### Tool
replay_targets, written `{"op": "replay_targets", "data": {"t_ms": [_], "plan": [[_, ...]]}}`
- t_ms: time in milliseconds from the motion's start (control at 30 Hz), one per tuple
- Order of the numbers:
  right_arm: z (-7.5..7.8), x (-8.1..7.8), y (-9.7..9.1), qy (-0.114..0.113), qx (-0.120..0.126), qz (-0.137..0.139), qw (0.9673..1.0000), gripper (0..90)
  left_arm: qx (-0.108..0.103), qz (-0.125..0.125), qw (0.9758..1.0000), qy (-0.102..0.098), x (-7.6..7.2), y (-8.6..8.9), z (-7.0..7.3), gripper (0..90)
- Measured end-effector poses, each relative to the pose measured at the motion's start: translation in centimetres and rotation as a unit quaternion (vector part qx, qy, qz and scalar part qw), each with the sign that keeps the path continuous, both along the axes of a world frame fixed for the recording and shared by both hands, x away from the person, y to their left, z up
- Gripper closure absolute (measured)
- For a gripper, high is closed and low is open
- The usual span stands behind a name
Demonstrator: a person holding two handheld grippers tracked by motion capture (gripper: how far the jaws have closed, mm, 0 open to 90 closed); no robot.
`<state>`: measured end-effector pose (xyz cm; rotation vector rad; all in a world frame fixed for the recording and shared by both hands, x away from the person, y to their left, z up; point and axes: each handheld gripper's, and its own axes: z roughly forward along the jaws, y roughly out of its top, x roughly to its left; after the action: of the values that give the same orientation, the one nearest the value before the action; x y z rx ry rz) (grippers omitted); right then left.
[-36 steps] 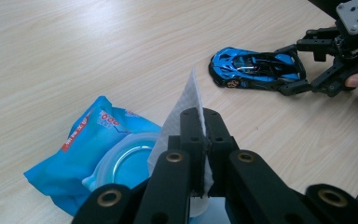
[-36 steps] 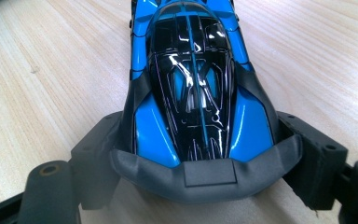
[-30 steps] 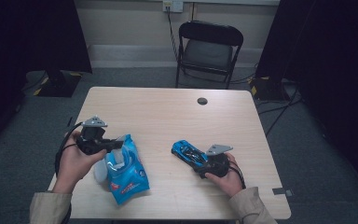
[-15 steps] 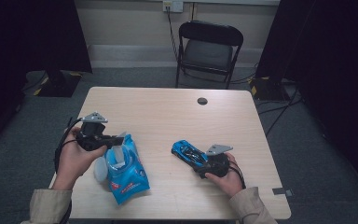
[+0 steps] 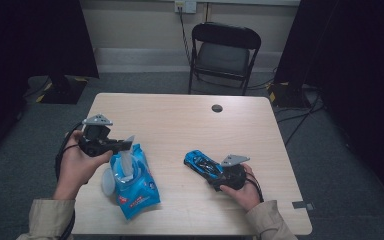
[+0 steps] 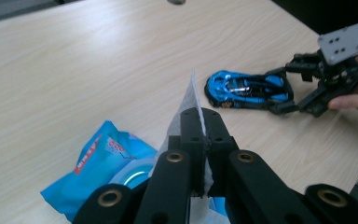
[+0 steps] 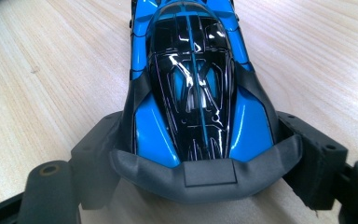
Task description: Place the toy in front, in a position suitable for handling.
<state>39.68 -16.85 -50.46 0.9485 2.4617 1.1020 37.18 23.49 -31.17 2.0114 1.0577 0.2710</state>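
A blue wet-wipe pack (image 5: 136, 189) lies on the table's front left with its round lid (image 5: 107, 182) flipped open. My left gripper (image 5: 128, 144) hovers just above it, shut on a white wipe (image 5: 125, 161) that stretches up out of the pack. In the left gripper view the wipe (image 6: 189, 103) is pinched between the closed jaws of the left gripper (image 6: 204, 127), over the pack (image 6: 99, 157). A blue and black toy car (image 5: 202, 163) rests on the table at front right. My right gripper (image 7: 205, 145) is shut on the rear of the car (image 7: 191, 79), its pads against both flanks.
The light wood table (image 5: 180, 125) has a dark round grommet (image 5: 217, 108) near its far edge. A black folding chair (image 5: 224, 50) stands behind the table. Cables run over the floor at the right (image 5: 300, 117).
My left gripper has risen a little with the wipe, drawing more of it out of the pack. The right gripper and the car have stayed put.
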Motion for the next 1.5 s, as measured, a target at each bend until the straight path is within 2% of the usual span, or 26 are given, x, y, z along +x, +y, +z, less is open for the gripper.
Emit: {"op": "replay_targets", "data": {"t_ms": [100, 200, 367, 467, 600, 767, 1067, 1500], "plan": [[0.0, 0.0, 0.0, 0.0, 0.0, 0.0, 1.0, 22.5, 0.003, -0.004, 1.0, -0.005, 0.1, -0.2, 0.9, 89.3], [0.0, 0.0, 0.0, 0.0, 0.0, 0.0, 1.0, 22.5, 0.011, -0.01, 0.9999, -0.003, 0.5, -0.5, 1.1, 89.3], [0.0, 0.0, 0.0, 0.0, 0.0, 0.0, 1.0, 22.5, 0.005, -0.009, 0.9999, -0.009, 0.6, -0.9, 1.5, 89.3], [0.0, 0.0, 0.0, 0.0, 0.0, 0.0, 1.0, 22.5, 0.011, -0.011, 0.9998, -0.012, 0.8, -0.8, 1.9, 89.3], [0.0, 0.0, 0.0, 0.001, 0.0, 0.0, 1.0, 22.5, 0.008, -0.011, 0.9998, -0.016, 1.0, -0.7, 2.6, 89.2], [0.0, 0.0, 0.0, 0.001, 0.0, 0.001, 1.0, 22.5, 0.002, -0.013, 0.9998, -0.016, 1.2, -0.9, 3.0, 89.2], [0.0, 0.0, 0.0, 0.001, 0.0, 0.002, 1.0, 22.6, 0.005, -0.02, 0.9996, -0.021, 1.7, -1.9, 4.0, 89.2], [0.0, 0.1, 0.0, 0.001, 0.0, 0.002, 1.0, 22.6, 0.0, -0.022, 0.9995, -0.022, 2.2, -2.0, 5.5, 89.2]]}}
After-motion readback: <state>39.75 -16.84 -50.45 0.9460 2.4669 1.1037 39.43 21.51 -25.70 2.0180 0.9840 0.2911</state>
